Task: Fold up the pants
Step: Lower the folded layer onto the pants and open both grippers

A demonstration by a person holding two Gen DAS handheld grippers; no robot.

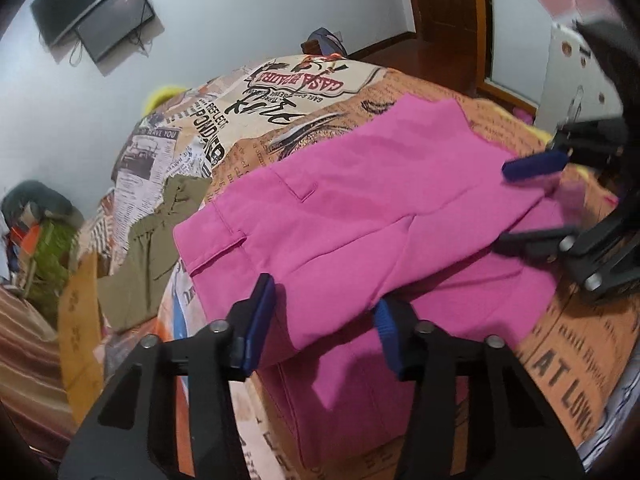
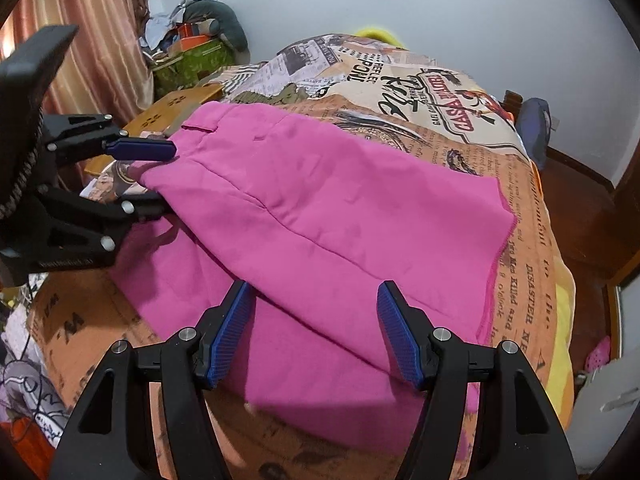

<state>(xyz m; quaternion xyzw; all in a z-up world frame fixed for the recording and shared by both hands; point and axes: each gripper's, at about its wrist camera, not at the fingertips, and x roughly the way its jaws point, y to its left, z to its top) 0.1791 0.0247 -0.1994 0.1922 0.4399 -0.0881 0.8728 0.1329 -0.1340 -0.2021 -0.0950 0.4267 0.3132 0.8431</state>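
we see the pink pants [image 1: 372,208] lying on the bed [image 1: 568,344], spread over a newspaper-print bedspread, w/ one layer folded over another so a lower layer sticks out along the near edge. in the left wrist view the waistband w/ belt loops sits on the left, and the hem end is at the right. our left gripper [image 1: 324,320] hangs just over the near edge of the pants, its blue pads apart at a mid width w/ pink cloth showing in the gap; we see no pad pressing on the fabric. our right gripper [image 2: 316,332] stands a bit wider, also over the near folded edge, pads clear of the cloth. each gripper shows in the other's view: the right gripper at the far right near the hem end, the left gripper at the left beside the waistband. an olive garment [image 1: 160,232] lies left of the pants on the bed, and a tv [image 1: 104,12] hangs on the far wall.
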